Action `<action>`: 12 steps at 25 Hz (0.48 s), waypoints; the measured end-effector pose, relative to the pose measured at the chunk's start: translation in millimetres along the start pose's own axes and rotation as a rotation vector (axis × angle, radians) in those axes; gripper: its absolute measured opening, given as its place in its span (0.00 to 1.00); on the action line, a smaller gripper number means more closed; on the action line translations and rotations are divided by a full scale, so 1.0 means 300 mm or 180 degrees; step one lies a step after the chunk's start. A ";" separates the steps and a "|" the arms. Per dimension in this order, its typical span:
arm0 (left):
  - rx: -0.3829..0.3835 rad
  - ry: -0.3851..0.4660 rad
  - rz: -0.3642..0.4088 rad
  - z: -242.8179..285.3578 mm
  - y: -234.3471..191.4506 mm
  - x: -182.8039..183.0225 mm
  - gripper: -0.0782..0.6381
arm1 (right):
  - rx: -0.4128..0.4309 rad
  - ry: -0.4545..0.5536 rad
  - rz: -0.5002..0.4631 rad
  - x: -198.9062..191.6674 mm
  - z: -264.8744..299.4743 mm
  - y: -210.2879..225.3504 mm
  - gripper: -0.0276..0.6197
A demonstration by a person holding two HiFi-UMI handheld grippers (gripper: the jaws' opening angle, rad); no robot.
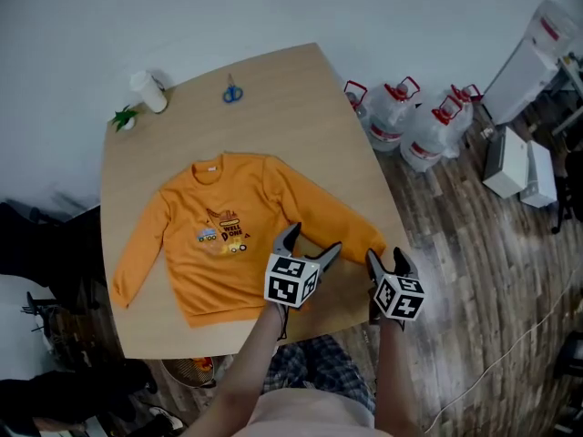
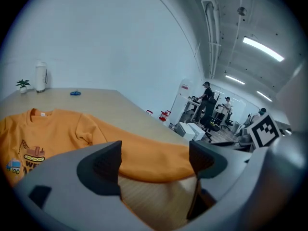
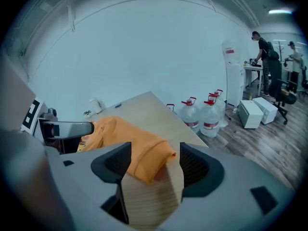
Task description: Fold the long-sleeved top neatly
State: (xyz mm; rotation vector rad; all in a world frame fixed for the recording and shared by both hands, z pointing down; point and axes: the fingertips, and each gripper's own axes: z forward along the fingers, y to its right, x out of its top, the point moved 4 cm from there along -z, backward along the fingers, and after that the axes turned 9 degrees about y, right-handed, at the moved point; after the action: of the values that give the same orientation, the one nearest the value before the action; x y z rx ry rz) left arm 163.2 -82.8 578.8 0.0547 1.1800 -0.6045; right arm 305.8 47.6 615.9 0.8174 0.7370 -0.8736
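Jaws on my left gripper (image 2: 154,162) and right gripper (image 3: 153,165) stand apart, gripping nothing. I should lower both until they straddle the fabric, then close them together so the sleeve (image 2: 144,153) lifts untwisted. The orange top (image 1: 219,244) lies flat on the tabletop (image 1: 273,89), its sleeve crossing the left gap and its cuff (image 3: 157,158) in the right.

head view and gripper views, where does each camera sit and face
Head view: on the head, steeply down at table and orange top; forearms, left gripper, right gripper show.
Left gripper view: on that gripper, along its open jaws at the sleeve.
Right gripper view: likewise, at the cuff.
Shared: both gripper views show that sleeve.
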 end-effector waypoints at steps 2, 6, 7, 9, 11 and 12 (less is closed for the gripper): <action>-0.0020 -0.0055 -0.0015 0.021 0.007 -0.010 0.72 | -0.0087 -0.0092 0.0041 -0.021 0.009 0.009 0.53; -0.0037 -0.0077 -0.0036 0.039 0.006 -0.019 0.72 | -0.0208 -0.0214 0.0113 -0.050 0.029 0.022 0.52; -0.0040 -0.0077 -0.0042 0.041 0.007 -0.019 0.72 | -0.0225 -0.0237 0.0120 -0.054 0.033 0.024 0.51; -0.0049 -0.0078 -0.0049 0.043 0.009 -0.020 0.72 | -0.0255 -0.0272 0.0137 -0.061 0.039 0.026 0.48; -0.0055 -0.0080 -0.0047 0.045 0.009 -0.019 0.72 | -0.0286 -0.0297 0.0149 -0.066 0.046 0.027 0.46; -0.0053 -0.0080 -0.0046 0.045 0.006 -0.020 0.72 | -0.0299 -0.0309 0.0151 -0.068 0.050 0.026 0.45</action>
State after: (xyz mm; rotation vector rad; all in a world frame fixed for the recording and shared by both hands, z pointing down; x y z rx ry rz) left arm 174.0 -83.5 588.8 0.0244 1.1617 -0.6065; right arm 306.7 45.4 642.3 0.7017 0.6660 -0.8244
